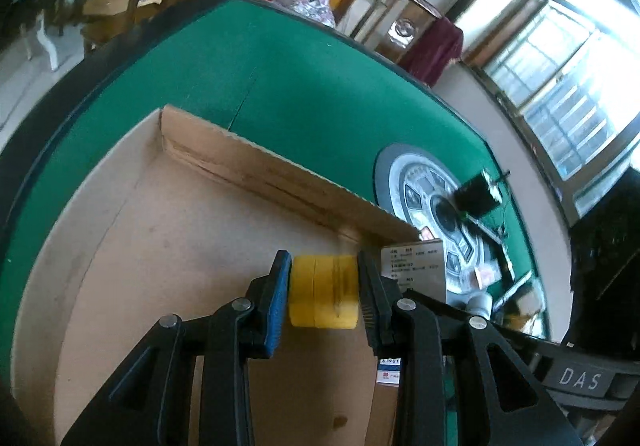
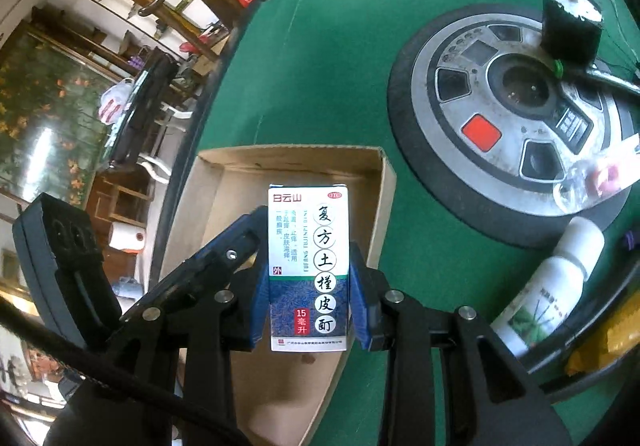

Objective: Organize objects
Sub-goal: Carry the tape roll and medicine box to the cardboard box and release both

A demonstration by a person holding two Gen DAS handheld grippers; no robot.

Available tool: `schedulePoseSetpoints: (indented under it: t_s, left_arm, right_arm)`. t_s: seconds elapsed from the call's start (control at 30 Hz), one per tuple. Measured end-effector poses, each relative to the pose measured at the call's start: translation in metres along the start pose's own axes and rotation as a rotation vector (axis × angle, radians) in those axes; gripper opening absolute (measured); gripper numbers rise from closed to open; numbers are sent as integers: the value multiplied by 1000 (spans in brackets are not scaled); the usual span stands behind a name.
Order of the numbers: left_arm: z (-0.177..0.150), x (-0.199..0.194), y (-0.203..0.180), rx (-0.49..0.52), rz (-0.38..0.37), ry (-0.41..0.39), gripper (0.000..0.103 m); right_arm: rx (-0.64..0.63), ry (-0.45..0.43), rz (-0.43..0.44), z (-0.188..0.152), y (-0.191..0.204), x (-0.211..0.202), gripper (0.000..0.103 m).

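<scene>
While clamped: yellow roll (image 1: 323,290) between jaws.

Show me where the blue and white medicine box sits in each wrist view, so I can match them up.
Left wrist: medicine box at centre right, behind the left gripper, which grips a yellow block.
Right wrist: medicine box at lower centre, clamped upright in the right gripper.
Shared landmark: the cardboard box.

A yellow tape roll (image 1: 323,289) sits edge-on above the open cardboard box (image 1: 168,230). A white-and-blue medicine carton (image 2: 308,270) (Chinese lettering) stands upright over the same box.
</scene>
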State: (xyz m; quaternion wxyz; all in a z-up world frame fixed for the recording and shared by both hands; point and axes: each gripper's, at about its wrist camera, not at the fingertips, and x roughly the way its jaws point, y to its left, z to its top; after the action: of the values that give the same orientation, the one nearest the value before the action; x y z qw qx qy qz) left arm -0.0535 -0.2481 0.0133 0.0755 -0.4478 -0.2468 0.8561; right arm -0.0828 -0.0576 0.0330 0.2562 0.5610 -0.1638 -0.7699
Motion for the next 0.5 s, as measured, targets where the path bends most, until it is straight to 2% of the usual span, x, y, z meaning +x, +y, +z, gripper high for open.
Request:
schedulePoseSetpoints:
  t_s: [0.13, 0.23, 0.33, 0.4, 0.47, 0.5]
  left_arm:
    - [3, 5, 9, -52, -10, 6, 46]
    - [1, 3, 12, -66, -9, 3, 46]
    - [-5, -7, 20, -110, -19, -35, 47]
    - [-12, -10, 27, -166, -25, -54, 48]
    - [-22, -13, 33, -231, -33, -83, 48]
    - [-26, -16, 34, -247, -23, -97, 48]
  right_arm:
    - [-5, -25, -23, 3, -1, 2, 32]
    - [-22, -35, -41, 3, -2, -2, 34]
    - [-59, -60, -76, 2, 1, -7, 34]
    - [-72, -96, -84, -1, 1, -15, 38]
    - [-77, -119, -77, -4, 0, -26, 47]
    - [-77, -131, -68, -6, -2, -32, 47]
